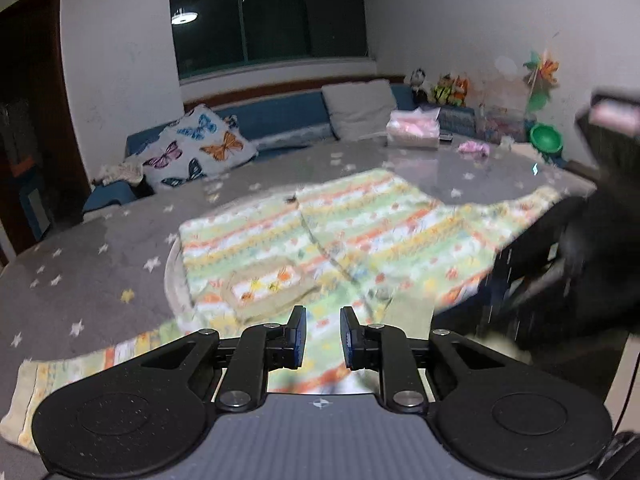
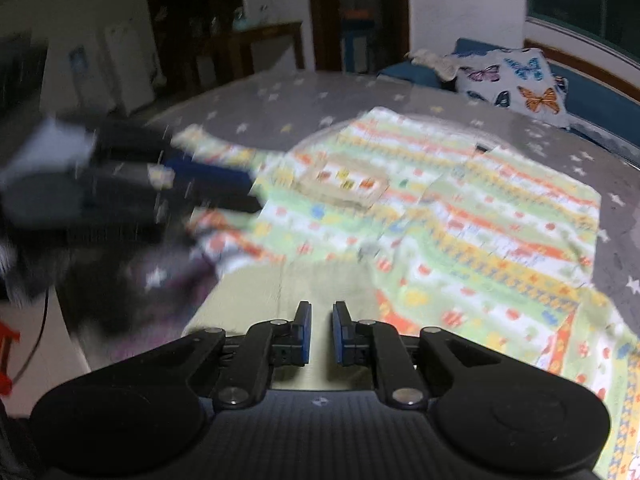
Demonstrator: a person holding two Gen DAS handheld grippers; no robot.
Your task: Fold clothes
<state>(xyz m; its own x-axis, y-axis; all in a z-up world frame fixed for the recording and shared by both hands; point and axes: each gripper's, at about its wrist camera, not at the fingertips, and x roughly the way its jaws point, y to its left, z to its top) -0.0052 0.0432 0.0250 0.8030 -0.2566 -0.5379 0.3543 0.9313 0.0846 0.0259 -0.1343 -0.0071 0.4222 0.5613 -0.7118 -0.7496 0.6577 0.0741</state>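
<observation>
Your left gripper (image 1: 323, 336) hangs over the near part of the striped garment (image 1: 332, 236), its 2 blue-padded fingers apart with only cloth showing in the gap, nothing pinched. Your right gripper (image 2: 321, 332) sits likewise over the garment (image 2: 460, 216), released, a narrower gap between its pads and nothing caught there. Garment lies spread on the grey star-print table cover (image 1: 96, 248), colourful stripes of green, orange and yellow, a sewn pocket patch (image 1: 264, 284) facing up near the left gripper. Garment's near edge runs under both grippers; 1 sleeve trails to the table's near left in the left wrist view. From the right wrist view the left gripper (image 2: 224, 188) shows as a dark blur at frame left, its tips over the garment's edge; too smeared to read contact. From the left wrist view the right gripper (image 1: 496, 280) is a dark blur at frame right, above the garment's right side. Beyond the table: blue sofa (image 1: 276, 120), butterfly cushion (image 1: 200, 148), green bowl (image 1: 546, 138).
</observation>
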